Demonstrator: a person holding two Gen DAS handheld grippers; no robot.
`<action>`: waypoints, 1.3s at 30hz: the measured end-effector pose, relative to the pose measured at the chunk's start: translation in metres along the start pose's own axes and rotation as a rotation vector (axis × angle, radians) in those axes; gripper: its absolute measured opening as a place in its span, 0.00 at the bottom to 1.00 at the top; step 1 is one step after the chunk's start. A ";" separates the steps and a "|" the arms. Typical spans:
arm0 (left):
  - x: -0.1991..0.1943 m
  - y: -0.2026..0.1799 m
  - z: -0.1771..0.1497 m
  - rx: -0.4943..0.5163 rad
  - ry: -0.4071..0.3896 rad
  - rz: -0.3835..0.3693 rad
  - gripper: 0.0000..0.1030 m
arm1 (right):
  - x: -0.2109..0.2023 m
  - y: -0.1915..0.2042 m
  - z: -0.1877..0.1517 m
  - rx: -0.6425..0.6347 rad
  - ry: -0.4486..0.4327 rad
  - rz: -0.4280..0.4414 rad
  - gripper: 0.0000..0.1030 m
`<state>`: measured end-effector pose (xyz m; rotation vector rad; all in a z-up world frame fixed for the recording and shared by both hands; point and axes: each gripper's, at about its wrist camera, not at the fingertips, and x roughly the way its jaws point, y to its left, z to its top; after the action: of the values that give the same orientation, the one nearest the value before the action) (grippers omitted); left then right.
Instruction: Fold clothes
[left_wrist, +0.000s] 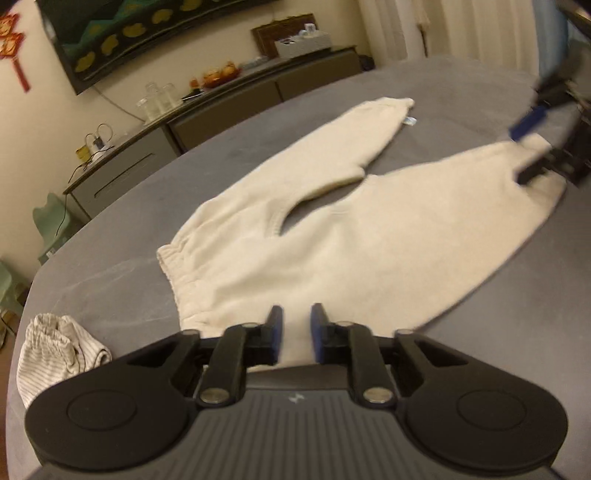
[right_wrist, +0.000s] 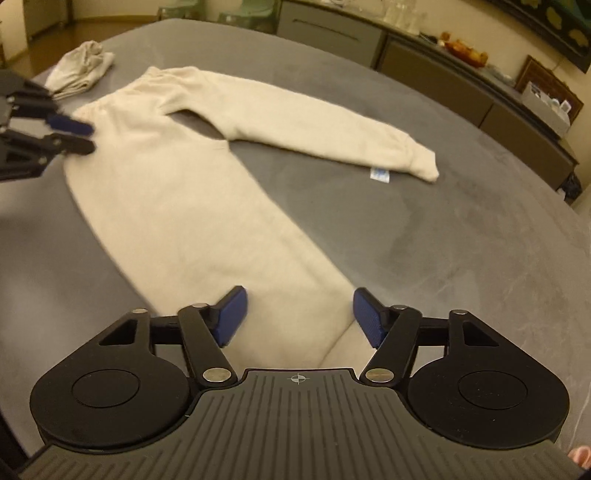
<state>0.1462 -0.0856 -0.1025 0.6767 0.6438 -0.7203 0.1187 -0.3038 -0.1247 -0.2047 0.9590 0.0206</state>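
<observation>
Cream sweatpants (left_wrist: 314, 240) lie flat on a grey padded surface (left_wrist: 129, 280) with the legs spread in a V. My left gripper (left_wrist: 296, 332) is at the waistband's near end. Its jaws are only a narrow gap apart, cloth shows between them, and the cloth lies flat. In the right wrist view the sweatpants (right_wrist: 177, 184) stretch away from my right gripper (right_wrist: 300, 317), which stands wide open over the near leg's cuff. The left gripper (right_wrist: 86, 137) shows at the waistband on the far left. The right gripper (left_wrist: 528, 147) also appears at the cuff, with one finger above it and one below.
A striped, crumpled garment (left_wrist: 55, 350) lies on the surface near the waistband, also seen as the striped garment (right_wrist: 81, 70). A small white-blue tag (right_wrist: 380, 174) lies by the far cuff. A long grey cabinet (right_wrist: 443, 81) with glasses and boxes runs behind. A person's fingertip (right_wrist: 580, 456) shows bottom right.
</observation>
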 end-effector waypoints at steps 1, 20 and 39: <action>0.000 -0.001 0.000 0.010 0.007 0.003 0.07 | 0.008 -0.009 0.003 0.036 -0.009 0.010 0.68; 0.002 0.036 0.017 -0.106 -0.003 -0.069 0.31 | 0.009 -0.069 0.001 0.183 0.020 0.039 0.71; 0.095 0.105 0.063 -0.315 -0.032 0.133 0.03 | 0.120 -0.141 0.135 0.268 -0.102 0.027 0.09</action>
<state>0.2992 -0.1078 -0.0982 0.4124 0.6585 -0.4916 0.3129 -0.4259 -0.1243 0.0559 0.8531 -0.0715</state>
